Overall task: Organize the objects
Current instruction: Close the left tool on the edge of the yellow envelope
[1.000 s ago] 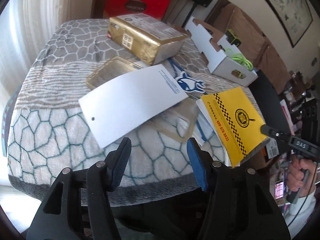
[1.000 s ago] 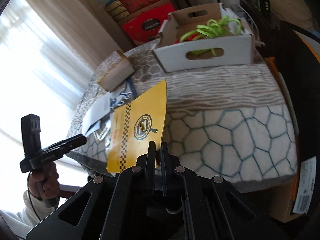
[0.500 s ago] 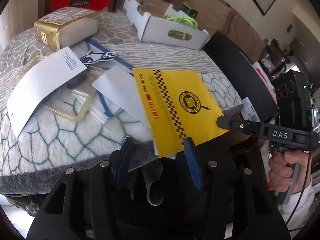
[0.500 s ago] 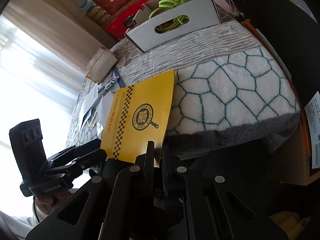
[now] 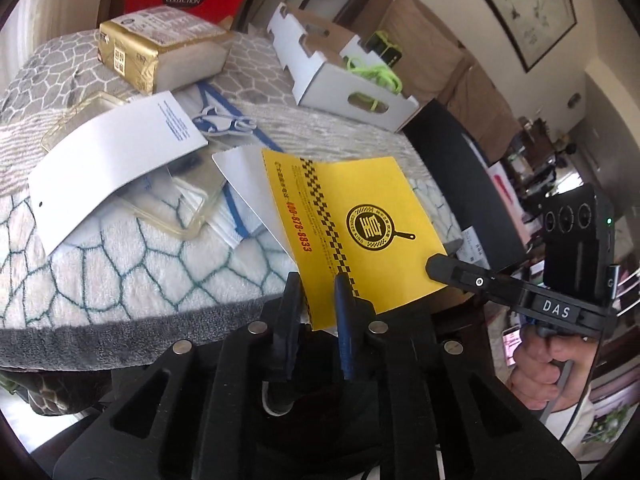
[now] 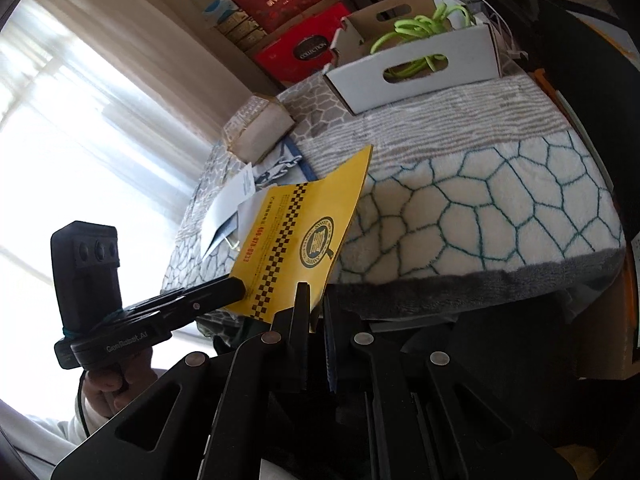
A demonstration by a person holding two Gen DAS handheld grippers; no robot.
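**Left wrist view: yellow leaflet held between two grippers at the table's front edge**

Left wrist camera shows the yellow leaflet (image 5: 356, 224) lifted clear of the blanket-covered table (image 5: 100, 248), hanging out past its near edge. The right gripper (image 5: 434, 266) pinches the leaflet's right-hand corner with its jaws shut tight on the paper, carrying it. The left gripper (image 5: 318, 292) is at the leaflet's bottom edge, its jaws narrow and closing with the paper between them; whether the pads already press is hard to tell, so this reads as a second grip being taken, probably to steady the floppy sheet or pass it across.

From the right wrist camera, the leaflet (image 6: 304, 236) stands nearly edge-on, bent slightly, with the right gripper (image 6: 316, 300) at its lower edge and the left gripper (image 6: 236, 286) reaching in at its left.

Just behind the leaflet lies a white sheet (image 5: 244, 180), partly under it. Farther left of the leaflet are a white card (image 5: 116, 164) resting over a clear plastic case (image 5: 180, 212). Beyond the leaflet sit a gold-wrapped pack (image 5: 160, 52) and a white cardboard tray (image 5: 344, 80) holding a green cord (image 5: 376, 74); the tray looks a likely place for loose things.
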